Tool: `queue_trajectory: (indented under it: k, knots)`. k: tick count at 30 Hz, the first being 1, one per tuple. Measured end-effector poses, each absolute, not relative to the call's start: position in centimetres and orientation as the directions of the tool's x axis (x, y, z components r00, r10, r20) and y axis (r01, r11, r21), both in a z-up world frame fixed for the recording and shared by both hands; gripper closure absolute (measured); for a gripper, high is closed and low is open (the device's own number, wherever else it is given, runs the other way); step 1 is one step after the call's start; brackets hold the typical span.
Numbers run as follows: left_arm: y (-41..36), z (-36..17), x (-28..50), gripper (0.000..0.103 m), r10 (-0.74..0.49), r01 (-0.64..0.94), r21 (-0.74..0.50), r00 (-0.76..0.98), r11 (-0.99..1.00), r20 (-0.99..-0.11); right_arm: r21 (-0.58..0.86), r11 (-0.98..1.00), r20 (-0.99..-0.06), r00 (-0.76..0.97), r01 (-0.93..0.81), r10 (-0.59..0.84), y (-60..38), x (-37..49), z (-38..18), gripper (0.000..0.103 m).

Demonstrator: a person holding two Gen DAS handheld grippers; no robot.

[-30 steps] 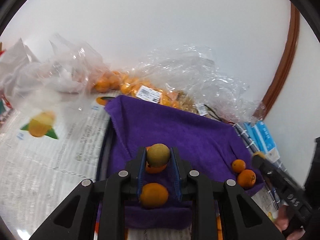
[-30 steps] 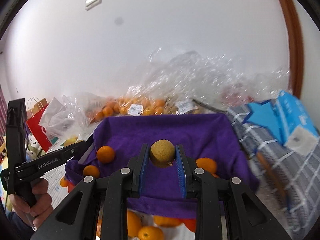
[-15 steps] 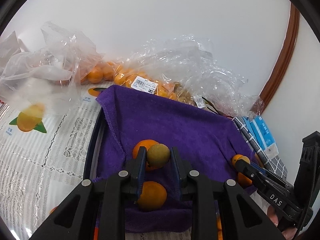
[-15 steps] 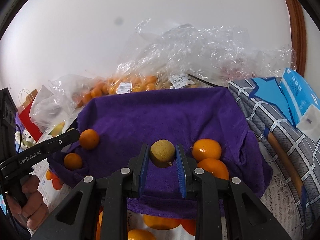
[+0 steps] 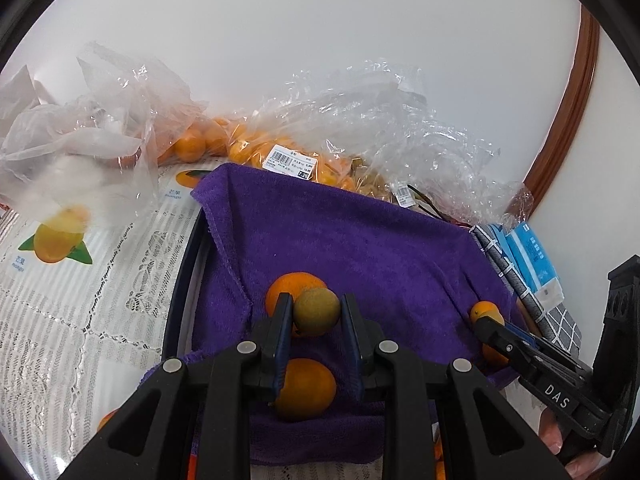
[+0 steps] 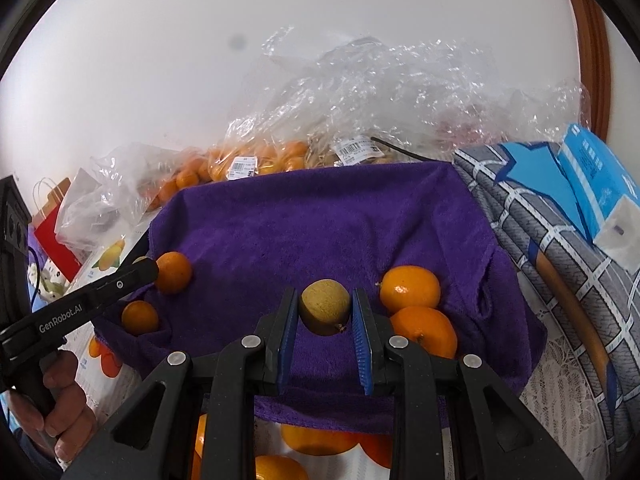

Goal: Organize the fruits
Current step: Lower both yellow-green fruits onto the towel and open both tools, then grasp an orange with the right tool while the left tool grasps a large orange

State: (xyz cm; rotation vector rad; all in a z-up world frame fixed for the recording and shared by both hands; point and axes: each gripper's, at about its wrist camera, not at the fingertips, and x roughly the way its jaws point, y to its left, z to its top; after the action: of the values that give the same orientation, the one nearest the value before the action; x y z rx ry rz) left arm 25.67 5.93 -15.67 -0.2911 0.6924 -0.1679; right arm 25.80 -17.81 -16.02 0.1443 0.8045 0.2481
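Note:
My left gripper (image 5: 316, 312) is shut on a small brown-green round fruit (image 5: 317, 311), held over the purple towel (image 5: 360, 248). Two oranges lie under it, one behind (image 5: 286, 286) and one between the finger bases (image 5: 306, 388). My right gripper (image 6: 325, 307) is shut on a similar brown-green fruit (image 6: 325, 306) above the same towel (image 6: 320, 232). Two oranges (image 6: 410, 288) (image 6: 426, 330) lie just right of it, two more (image 6: 173, 272) (image 6: 140, 317) at the towel's left edge by the left gripper's finger.
Clear plastic bags of oranges (image 5: 256, 148) and crumpled plastic (image 6: 380, 88) lie behind the towel against the white wall. A grey checked cloth with blue packs (image 6: 580, 184) is on the right. More oranges (image 6: 316, 440) lie on the lace tablecloth (image 5: 80, 300) below the towel's front edge.
Both grippers have lowered and moved forward over the towel, each still holding its fruit. The oranges on the towel appear larger and closer.

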Motion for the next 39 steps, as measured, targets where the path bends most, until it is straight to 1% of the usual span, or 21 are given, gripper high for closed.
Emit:
queue_trajectory:
  k: [7,13,14,16,18,21,26,29,32,39]
  knots:
    - [5.8,-15.7,25.8,0.080,-0.249,0.063,-0.310,0.755,0.949,-0.607,0.185,0.965,-0.703,0.661,-0.186,0.262,-17.0,25.5,-16.0,0.076]
    - [5.8,-15.8,25.8,0.080,-0.250,0.065,-0.310,0.754,0.948,-0.607,0.196,0.964,-0.713,0.649,-0.180,0.266,-17.1,25.7,-16.3,0.076]
    - [5.8,-15.8,25.8,0.080,-0.251,0.066,-0.309,0.754,0.949,-0.608,0.195,0.964,-0.710,0.653,-0.178,0.264,-17.2,25.6,-16.2,0.074]
    - [5.8,-15.8,25.8,0.080,-0.253,0.069,-0.309,0.752,0.949,-0.609,0.192,0.965,-0.700,0.665,-0.176,0.261,-17.2,25.4,-16.0,0.065]
    - [5.7,-15.9,25.9,0.079,-0.258,0.072,-0.311,0.747,0.948,-0.613,0.185,0.968,-0.691,0.678,-0.170,0.251,-17.3,25.2,-15.7,0.052]
    - [5.7,-15.8,25.9,0.075,-0.262,0.076,-0.313,0.747,0.947,-0.611,0.183,0.971,-0.668,0.705,-0.155,0.239,-17.7,24.5,-15.2,0.046]
    - [5.5,-15.5,25.4,0.066,-0.257,0.081,-0.305,0.758,0.949,-0.599,0.154,0.982,-0.643,0.744,-0.106,0.181,-18.4,23.6,-14.4,0.046]
    - [5.5,-15.1,24.9,0.064,-0.251,0.092,-0.287,0.770,0.954,-0.586,0.127,0.987,-0.621,0.769,-0.094,0.153,-18.9,22.3,-13.6,0.046]
    - [5.6,-14.9,24.7,0.059,-0.265,0.103,-0.297,0.773,0.949,-0.576,0.091,0.994,-0.626,0.773,-0.057,0.101,-19.6,20.8,-13.4,0.046]
    - [5.3,-14.6,24.5,0.055,-0.266,0.109,-0.294,0.776,0.950,-0.572,0.164,0.980,-0.674,0.713,-0.110,0.193,-20.8,17.3,-14.5,0.046]
